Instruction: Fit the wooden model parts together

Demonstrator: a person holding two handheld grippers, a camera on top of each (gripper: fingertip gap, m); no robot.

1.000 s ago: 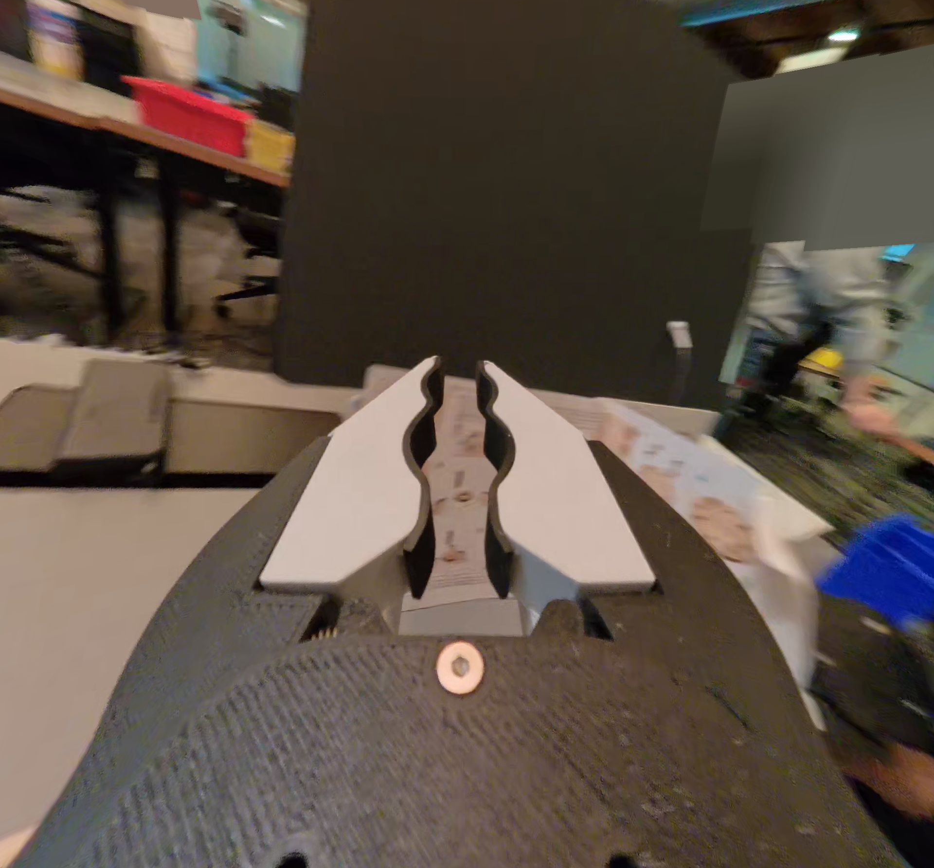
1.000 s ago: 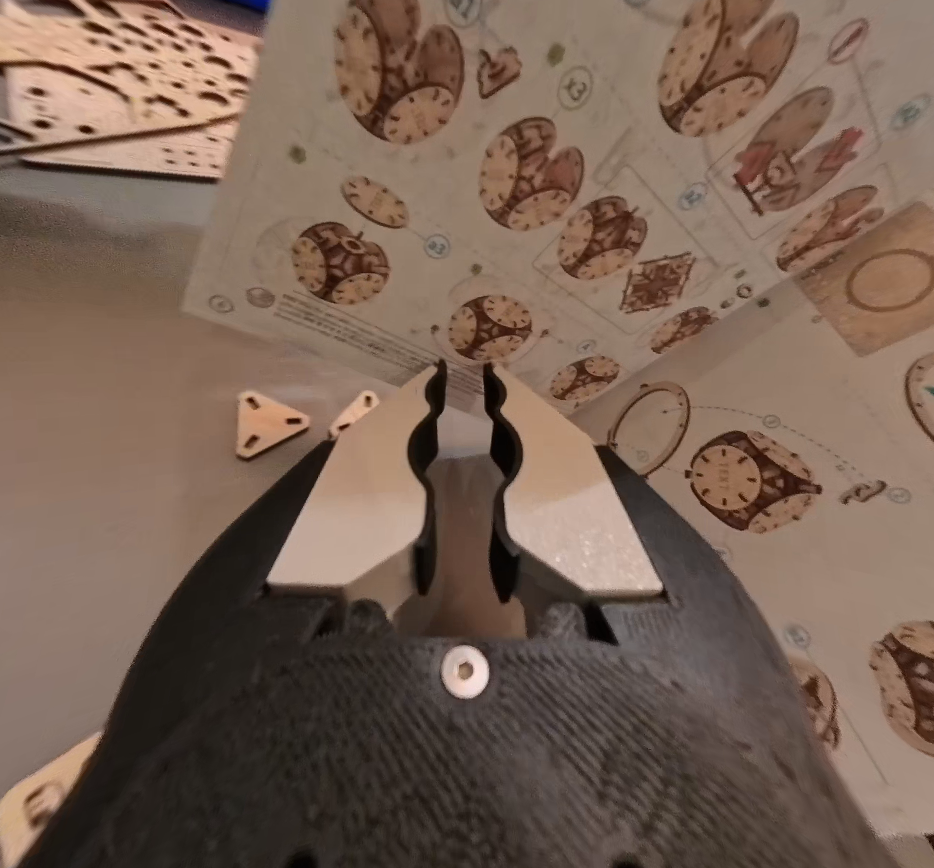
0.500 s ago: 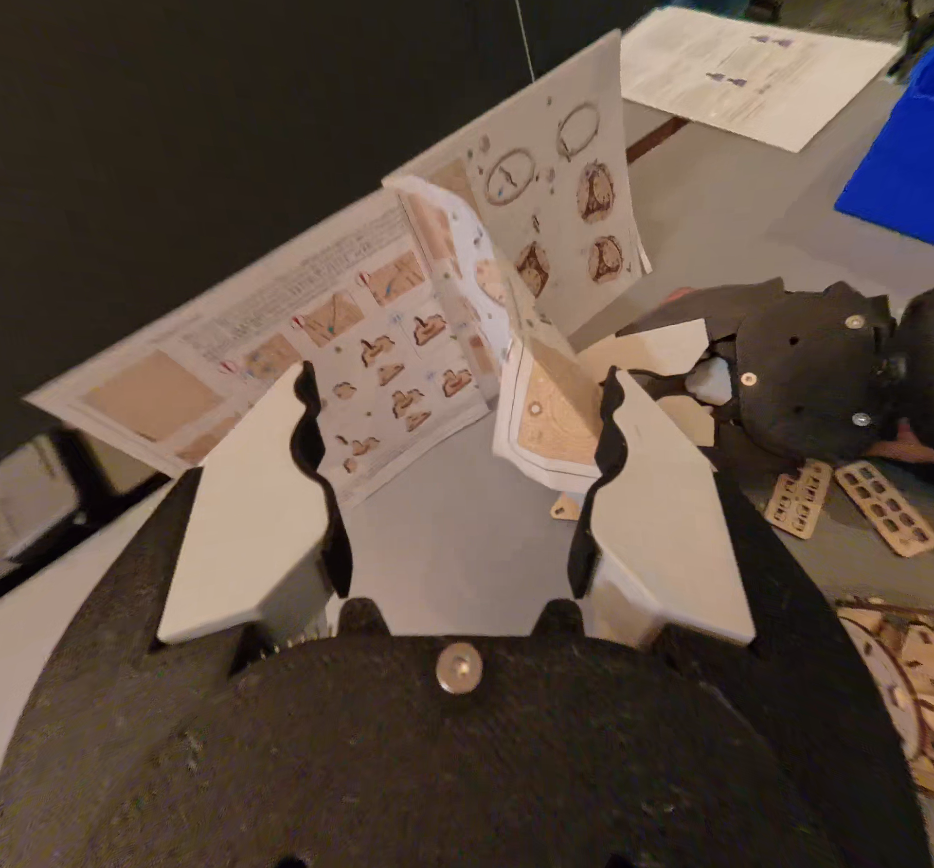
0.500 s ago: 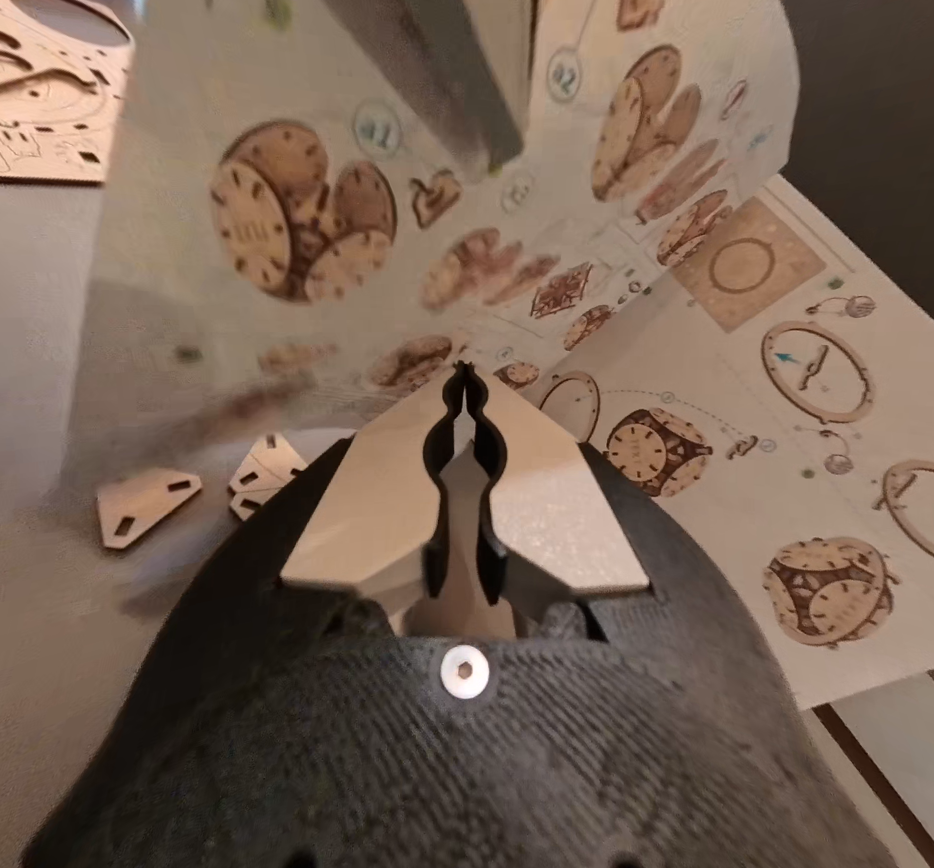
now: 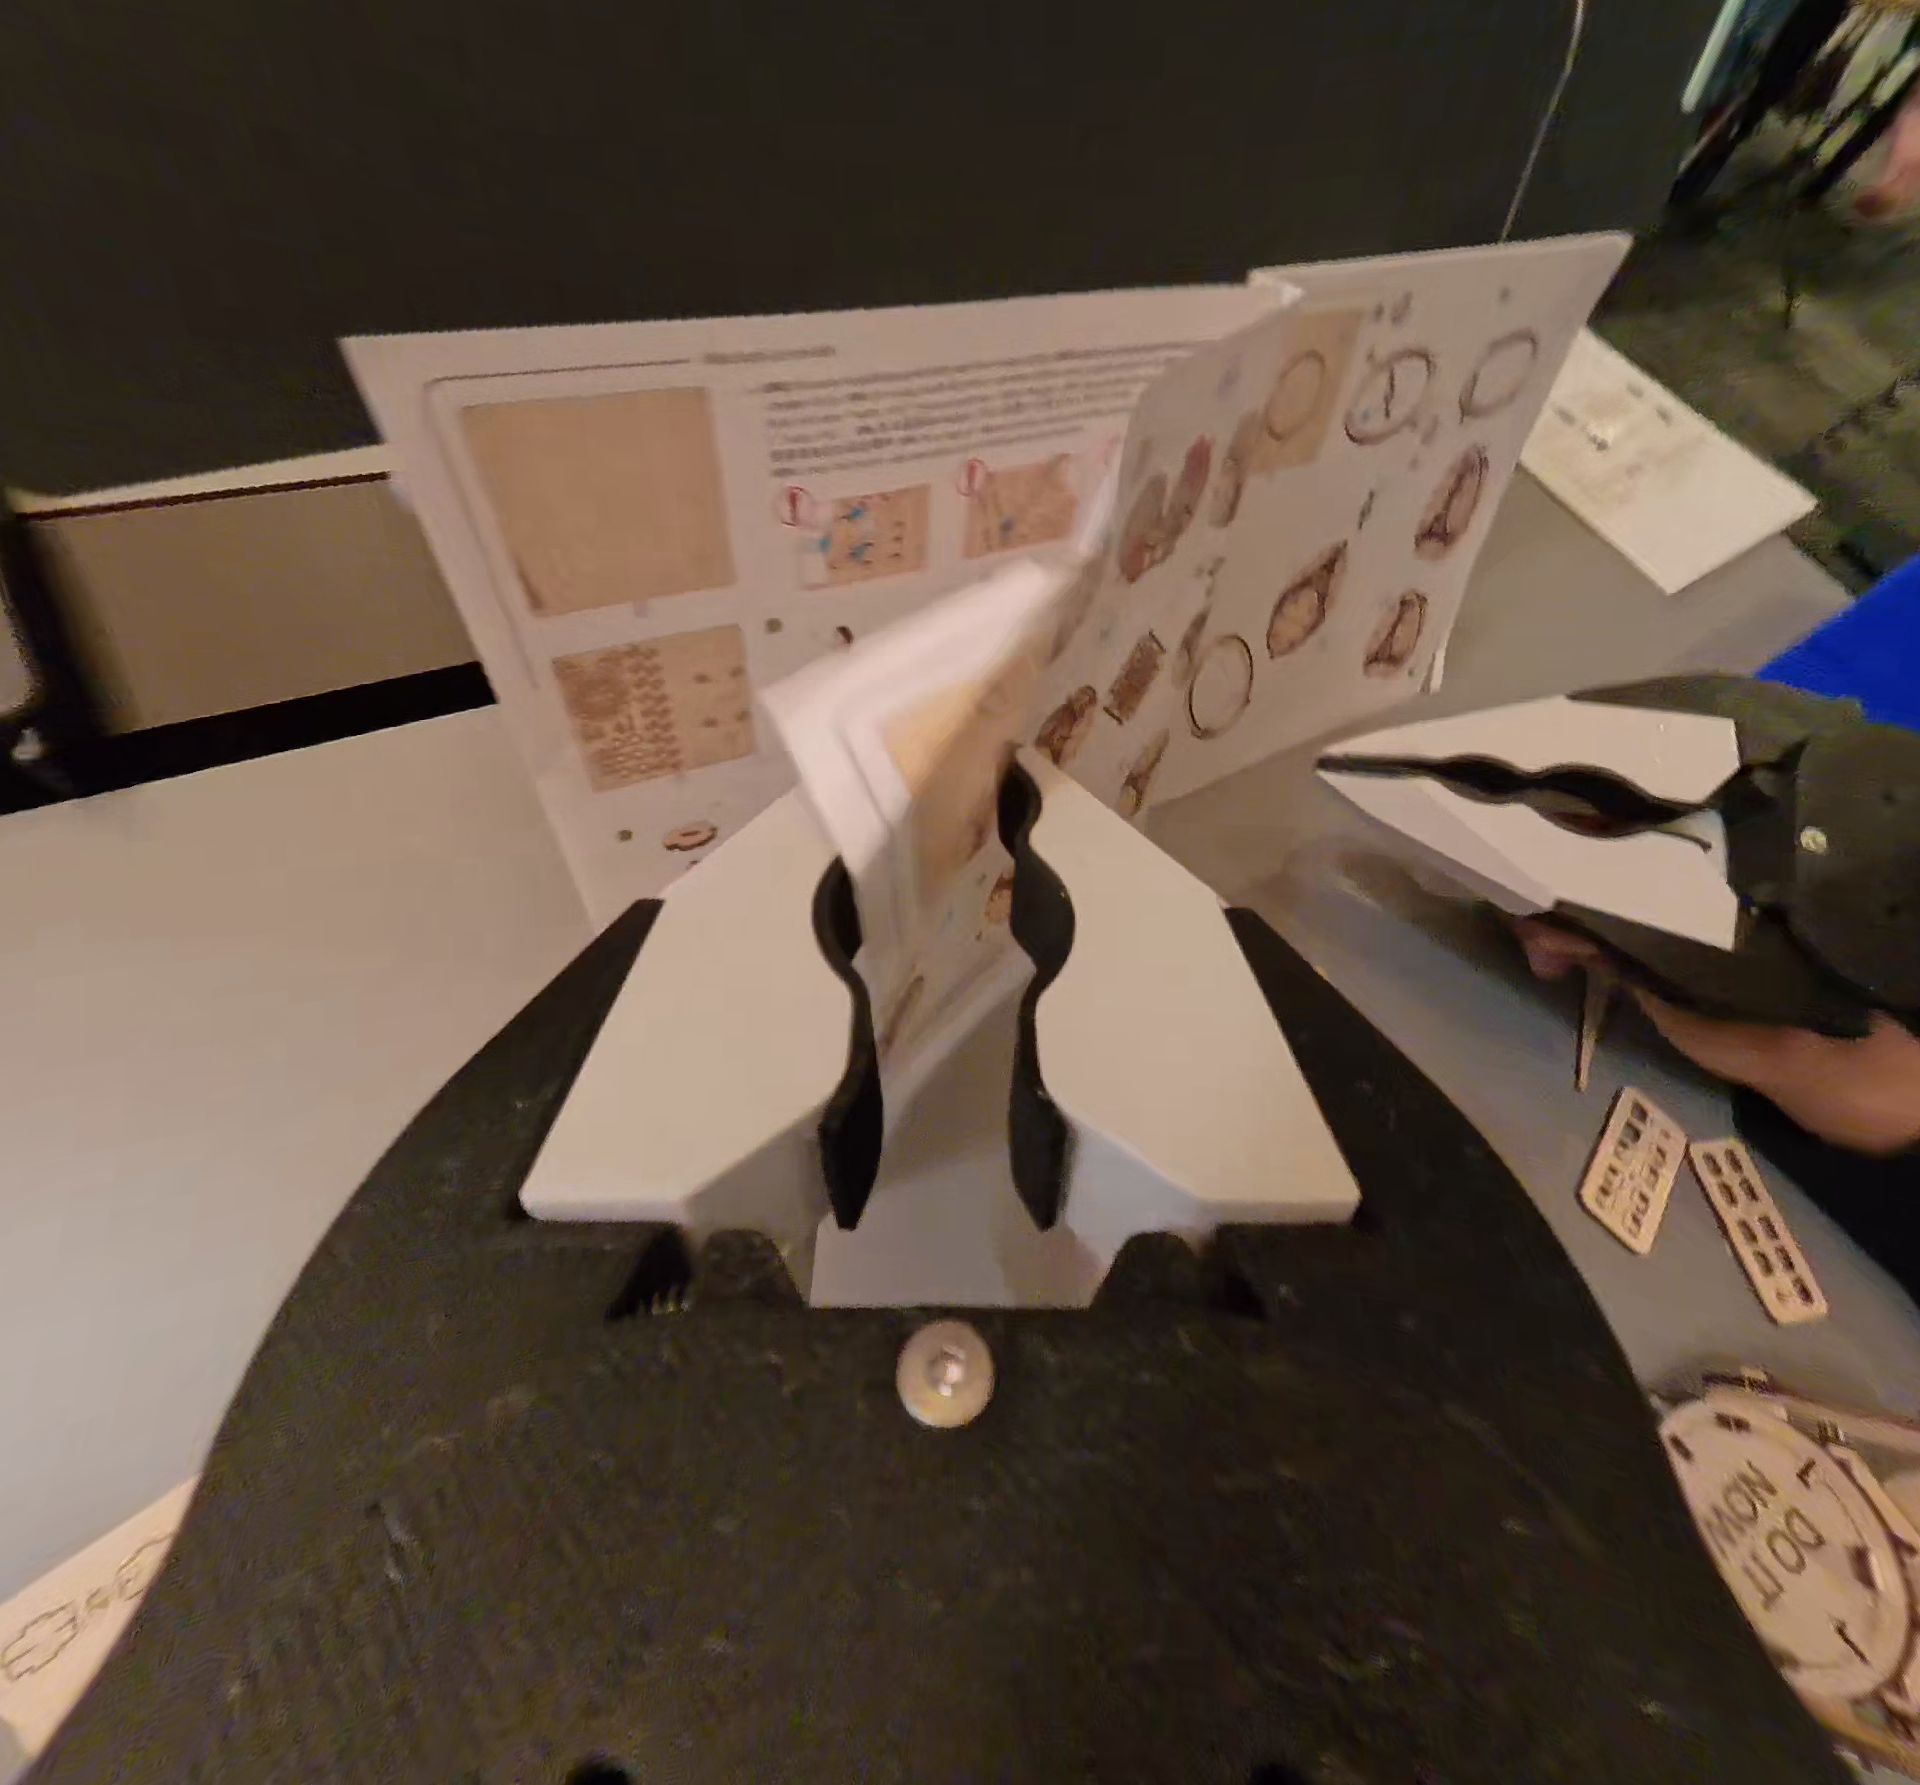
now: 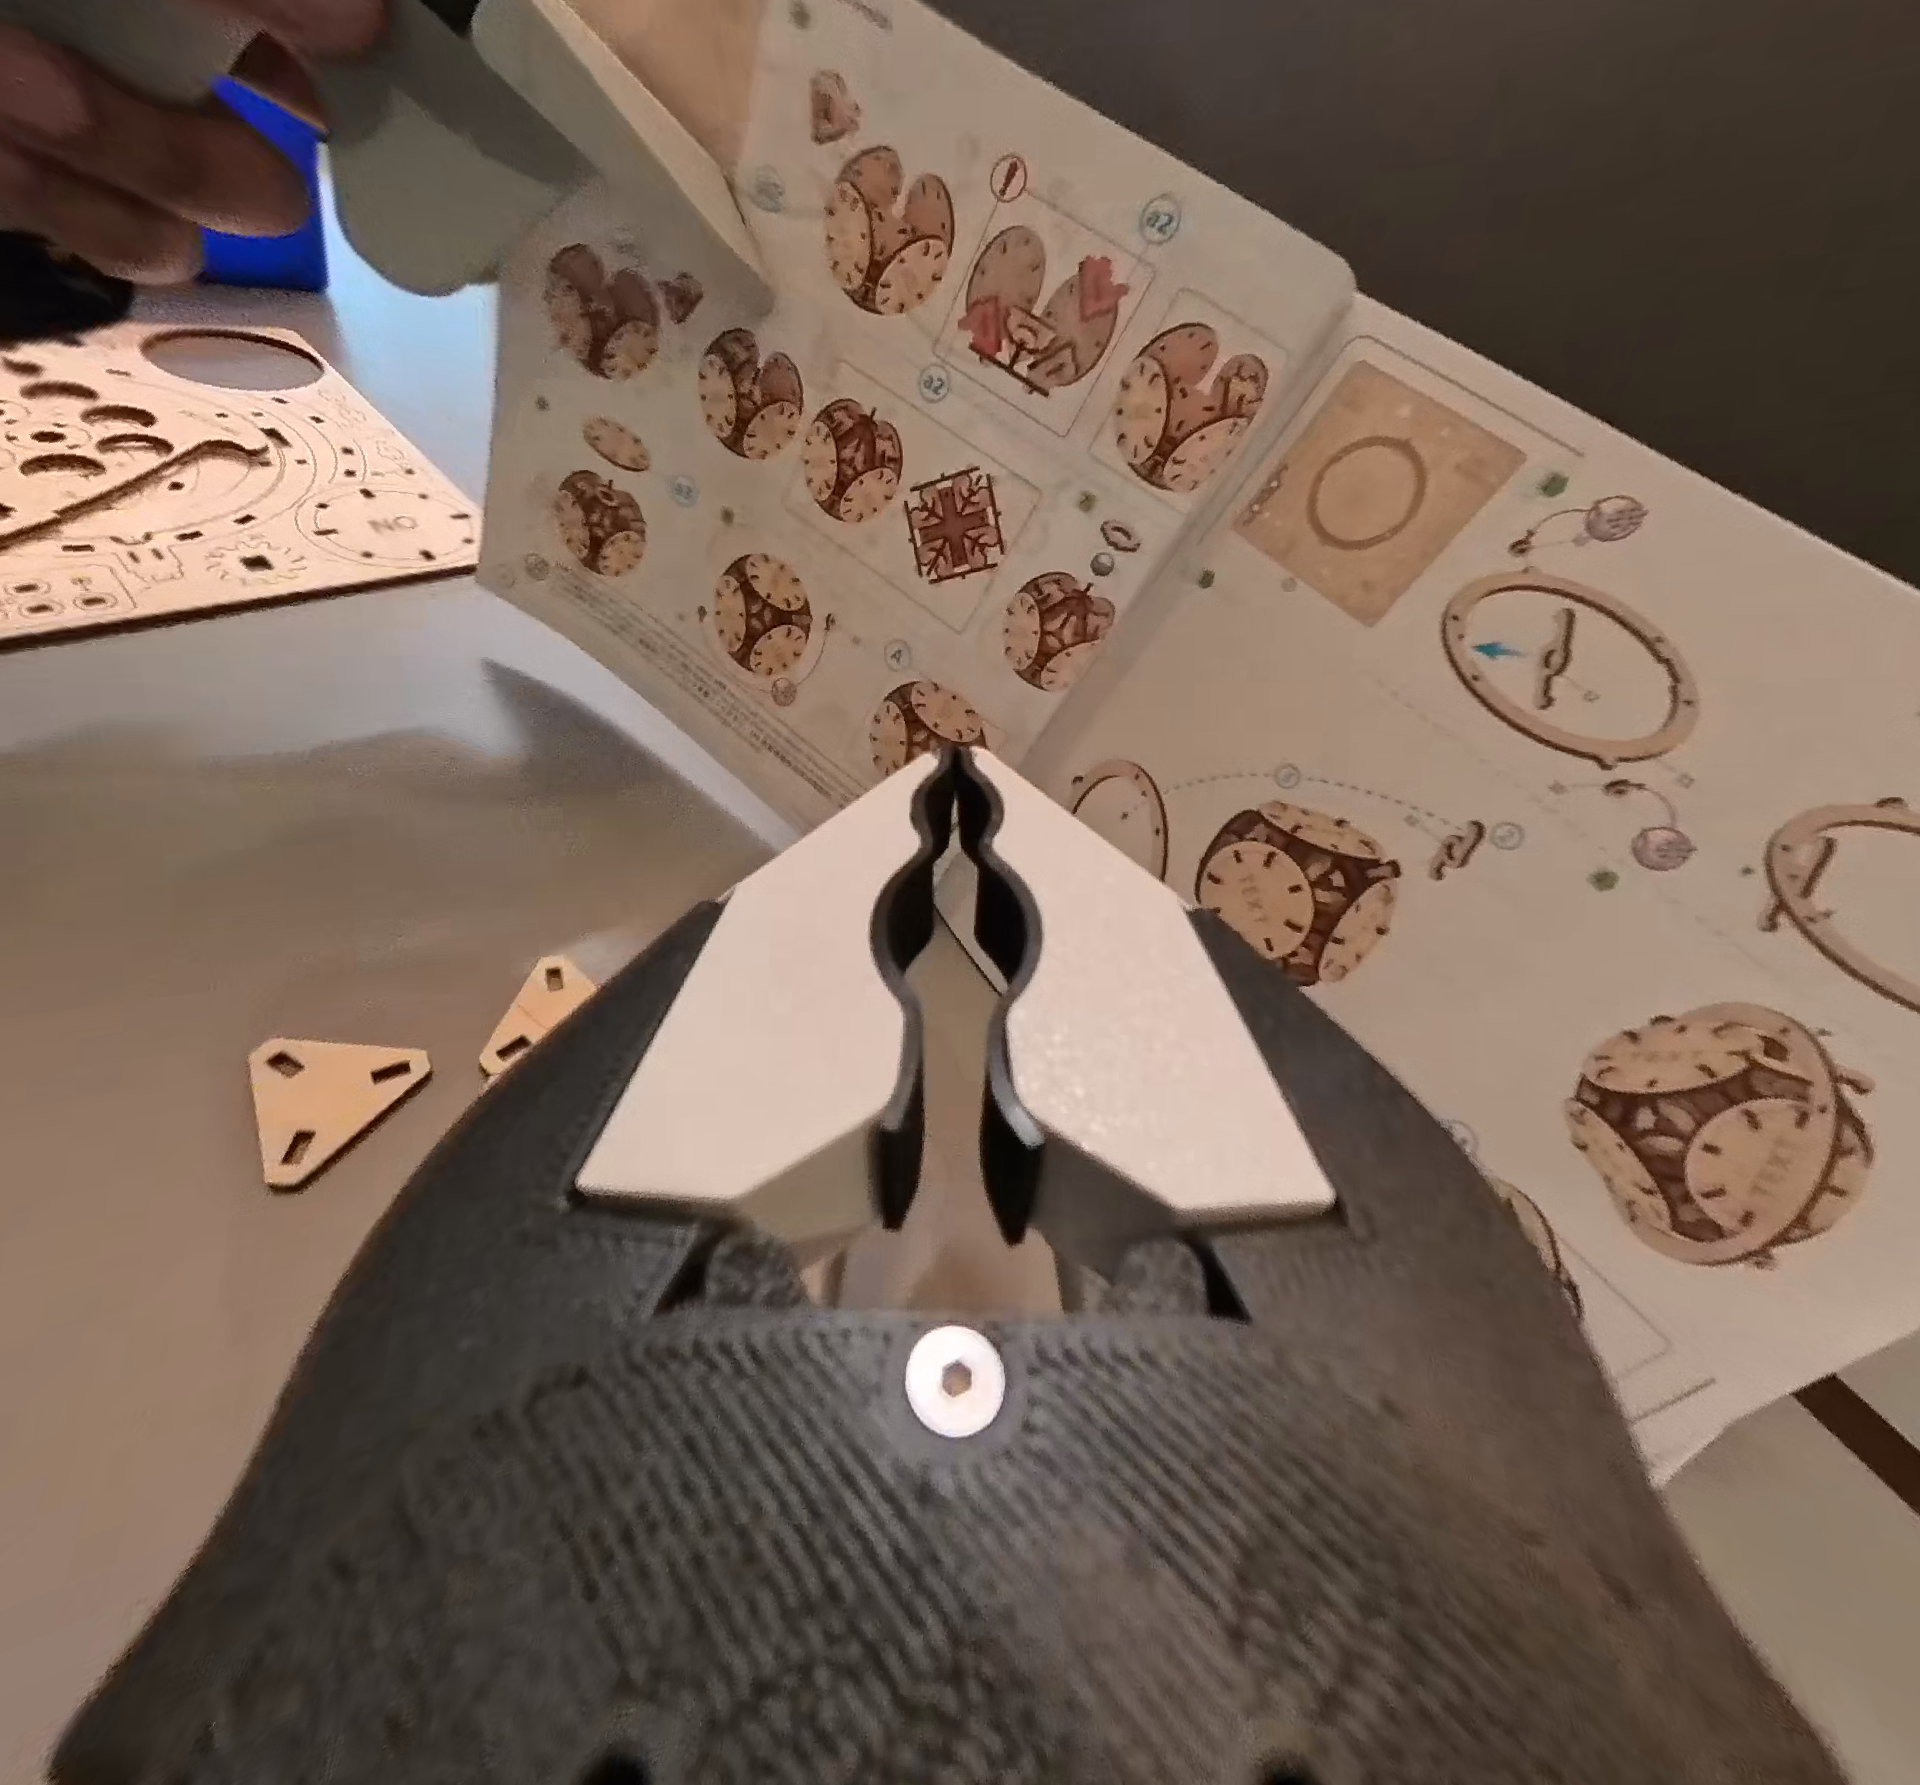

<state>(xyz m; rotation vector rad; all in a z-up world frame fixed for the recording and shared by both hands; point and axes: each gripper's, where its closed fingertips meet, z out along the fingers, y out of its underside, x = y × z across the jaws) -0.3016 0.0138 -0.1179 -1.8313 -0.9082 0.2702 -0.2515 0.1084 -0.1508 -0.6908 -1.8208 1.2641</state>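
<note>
An instruction booklet point(image 5: 644, 509) with pictures of wooden clock parts stands half open on the grey table point(image 5: 260, 956). My left gripper point(image 5: 914, 779) is shut on a bundle of its folded pages, which fills the space between the pads. It also shows at the top left of the right wrist view point(image 6: 582, 125), on the raised page. My right gripper point(image 6: 954, 764) is shut on the lower edge of the booklet point(image 6: 1351, 696) near its fold. In the left wrist view my right gripper point(image 5: 1340, 764) shows at the right, tips under the raised page.
A laser-cut wooden sheet point(image 6: 208, 468) lies at the left, with triangular wooden pieces point(image 6: 332, 1101) near my right gripper. Small wooden strips point(image 5: 1756, 1226) and a round wooden disc point(image 5: 1808, 1548) lie at the right. A black panel point(image 5: 831, 73) stands behind the table. A blue bin point(image 5: 1860, 634) is at the right. My right fingertips sit around 12 cm from my left ones. The right tips stand about 20 cm off the round wooden disc point(image 5: 1808, 1548).
My left gripper swung down to the booklet, stood wide open before the folded pages, and has now closed on them. My right gripper closed on the page edge and stays shut.
</note>
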